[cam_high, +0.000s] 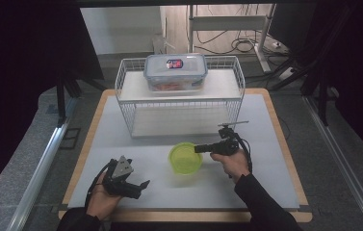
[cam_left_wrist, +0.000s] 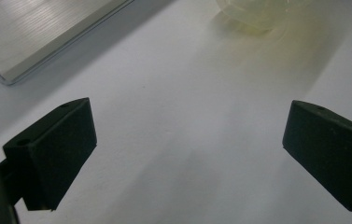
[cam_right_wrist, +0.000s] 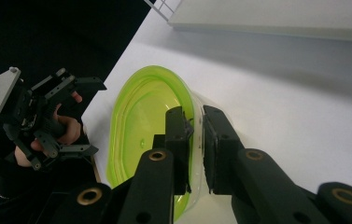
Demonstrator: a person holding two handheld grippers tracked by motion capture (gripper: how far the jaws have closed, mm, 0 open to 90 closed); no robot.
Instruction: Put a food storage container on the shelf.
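Observation:
A lime-green translucent bowl [cam_high: 185, 158] stands on the white mat, in front of the wire rack. My right gripper [cam_high: 199, 148] reaches it from the right, level with its rim. In the right gripper view the jaws pinch the bowl's near wall [cam_right_wrist: 141, 126], one pad inside and one outside, so the right gripper [cam_right_wrist: 197, 116] is shut on the rim. My left gripper [cam_high: 143, 187] rests low at the front left, apart from the bowl. Its jaws stand wide open over bare mat [cam_left_wrist: 187, 149], and the bowl's pale edge [cam_left_wrist: 257, 14] lies farther ahead.
A white wire rack [cam_high: 179, 96] with two shelves stands behind the bowl. A clear lidded food box [cam_high: 175, 72] sits on its top shelf. The white mat [cam_high: 265, 183] covers a wooden table with bare room to the right and front.

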